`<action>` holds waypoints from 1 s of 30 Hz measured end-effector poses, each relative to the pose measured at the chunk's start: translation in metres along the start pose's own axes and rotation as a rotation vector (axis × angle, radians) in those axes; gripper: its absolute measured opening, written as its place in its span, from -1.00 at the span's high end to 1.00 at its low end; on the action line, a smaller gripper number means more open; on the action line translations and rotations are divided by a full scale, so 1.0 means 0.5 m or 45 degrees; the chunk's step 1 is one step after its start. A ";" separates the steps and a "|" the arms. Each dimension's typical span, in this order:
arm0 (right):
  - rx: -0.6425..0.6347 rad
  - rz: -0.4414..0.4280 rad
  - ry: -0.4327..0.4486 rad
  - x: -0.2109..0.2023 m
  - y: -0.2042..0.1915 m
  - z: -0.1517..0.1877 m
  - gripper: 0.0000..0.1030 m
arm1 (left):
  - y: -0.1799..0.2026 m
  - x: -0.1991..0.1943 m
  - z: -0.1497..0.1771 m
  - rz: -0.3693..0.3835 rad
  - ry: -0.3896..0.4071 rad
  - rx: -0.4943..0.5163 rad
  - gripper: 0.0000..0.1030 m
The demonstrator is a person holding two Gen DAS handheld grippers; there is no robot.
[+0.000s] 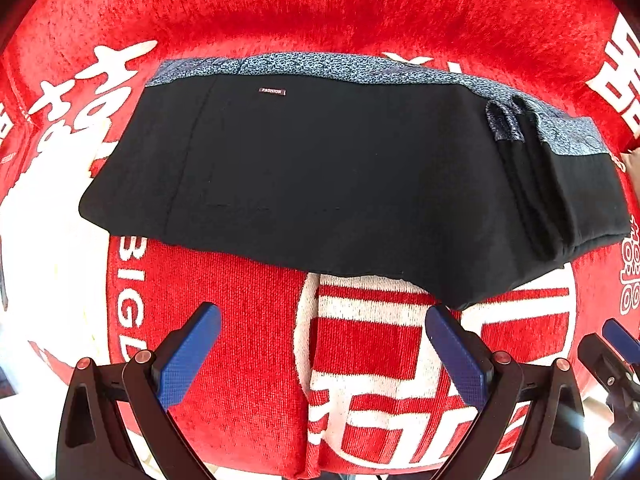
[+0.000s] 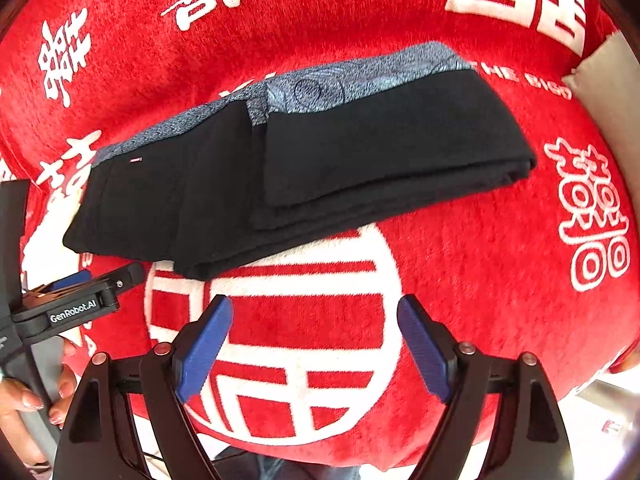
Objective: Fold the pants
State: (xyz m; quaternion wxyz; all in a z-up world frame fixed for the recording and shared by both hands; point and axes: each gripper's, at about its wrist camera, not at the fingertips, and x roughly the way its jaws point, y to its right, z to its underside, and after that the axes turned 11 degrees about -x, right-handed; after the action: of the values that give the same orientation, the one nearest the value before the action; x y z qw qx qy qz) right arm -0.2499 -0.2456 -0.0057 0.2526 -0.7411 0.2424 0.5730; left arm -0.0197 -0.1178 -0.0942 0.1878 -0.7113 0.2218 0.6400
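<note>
The black pants (image 1: 328, 184) lie folded into a compact stack on the red cloth, with a grey-blue patterned waistband along the far edge and a small label near the left. They also show in the right wrist view (image 2: 304, 172), layered in several folds. My left gripper (image 1: 322, 344) is open and empty, just short of the pants' near edge. My right gripper (image 2: 314, 336) is open and empty, also a little short of the near edge. The left gripper appears in the right wrist view (image 2: 86, 296) at the left, held by a hand.
A red plush cloth (image 2: 460, 280) with white characters covers the surface. In the left wrist view it (image 1: 240, 360) spreads under the gripper. A pale edge (image 2: 604, 76) shows at the far right beyond the cloth.
</note>
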 end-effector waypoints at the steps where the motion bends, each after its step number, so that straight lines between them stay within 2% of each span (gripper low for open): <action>1: 0.009 -0.011 0.003 0.003 0.000 0.001 -0.75 | -0.003 0.000 0.002 -0.002 0.004 0.001 -0.99; 3: 0.023 -0.024 0.009 0.005 0.001 0.005 -0.83 | -0.006 0.000 0.006 0.000 0.010 -0.004 -0.99; 4: 0.030 -0.030 0.009 0.005 0.003 0.007 -0.98 | -0.008 0.003 0.006 0.001 0.006 -0.010 -0.99; 5: 0.035 -0.036 0.008 0.005 0.005 0.006 -1.00 | -0.010 0.007 0.005 0.011 -0.008 -0.021 -0.99; 8: 0.028 -0.061 -0.003 0.005 0.012 0.001 -1.00 | -0.017 0.014 0.000 0.060 -0.048 -0.068 -0.99; 13: -0.078 -0.014 -0.045 0.010 0.019 -0.034 -1.00 | -0.033 -0.001 -0.012 0.089 -0.015 -0.172 -0.99; 19: -0.149 0.014 -0.003 0.008 0.027 -0.110 -1.00 | -0.095 0.009 -0.043 0.111 -0.008 -0.374 -0.99; 24: -0.263 0.073 0.050 0.022 -0.001 -0.181 -1.00 | -0.136 0.010 -0.054 0.124 0.025 -0.467 -0.99; 27: -0.319 0.092 0.071 0.040 -0.024 -0.213 -0.87 | -0.161 0.013 -0.056 0.130 0.035 -0.505 -0.99; 30: -0.330 0.077 -0.019 0.085 -0.032 -0.220 -0.50 | -0.192 0.019 -0.055 0.145 0.042 -0.548 -0.99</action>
State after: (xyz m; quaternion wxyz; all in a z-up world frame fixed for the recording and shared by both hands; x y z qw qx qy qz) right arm -0.1500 -0.3080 -0.0219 0.1391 -0.7556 0.1869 0.6122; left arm 0.0572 -0.0540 -0.1021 -0.0087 -0.7317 0.1228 0.6704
